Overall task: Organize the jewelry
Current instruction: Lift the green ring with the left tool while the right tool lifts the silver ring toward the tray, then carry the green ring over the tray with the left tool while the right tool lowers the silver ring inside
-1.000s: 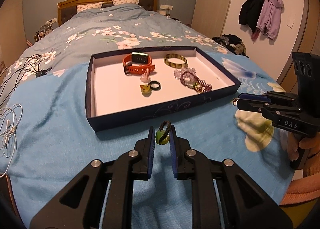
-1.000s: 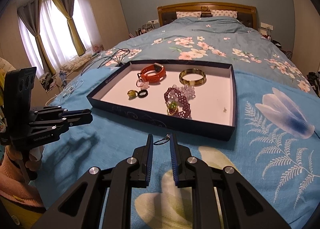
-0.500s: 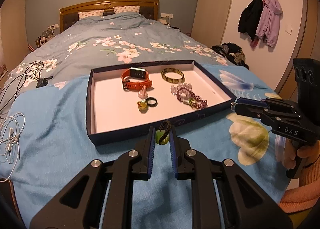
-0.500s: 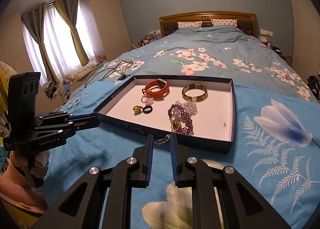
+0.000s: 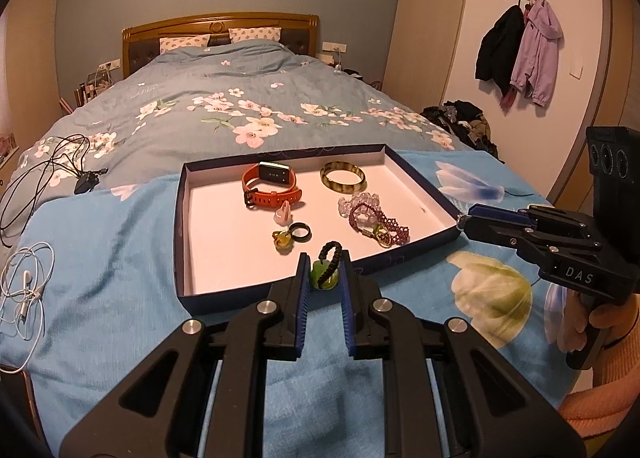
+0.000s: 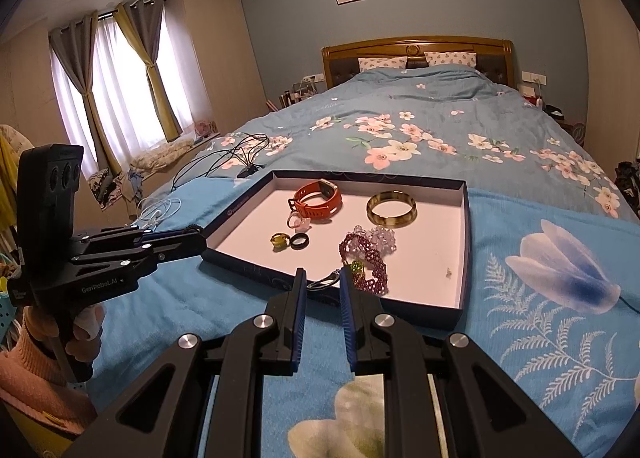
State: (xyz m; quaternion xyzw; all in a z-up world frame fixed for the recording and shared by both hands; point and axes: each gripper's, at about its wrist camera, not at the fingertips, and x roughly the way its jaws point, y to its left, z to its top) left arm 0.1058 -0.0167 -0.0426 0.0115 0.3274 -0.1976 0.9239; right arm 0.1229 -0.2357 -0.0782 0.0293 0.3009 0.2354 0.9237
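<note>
A dark blue tray [image 5: 182, 217] [image 6: 466, 225] with a white floor lies on the bed. It holds an orange watch [image 5: 269, 185] [image 6: 320, 199], a gold bangle [image 5: 343, 176] [image 6: 391, 208], a purple bead bracelet [image 5: 378, 223] [image 6: 366, 254], a black ring [image 5: 299, 232] [image 6: 300, 242] and a yellow ring [image 5: 282, 238] [image 6: 279, 240]. My left gripper [image 5: 325, 272] is shut on a green pendant with a black cord [image 5: 325, 274], above the tray's near edge. My right gripper [image 6: 323, 282] is shut on a thin silver ring [image 6: 322, 282] at the tray's near wall.
Black cables [image 5: 60, 165] and white earphones [image 5: 24, 286] lie on the blue floral bedspread left of the tray. The right gripper shows at the tray's right corner [image 5: 540, 234]; the left gripper shows by its left corner [image 6: 120, 254]. Coats [image 5: 520, 53] hang on the wall.
Both grippers have risen and tilted up, still holding their pieces. The tray now sits lower and nearer under the fingertips in both views.
</note>
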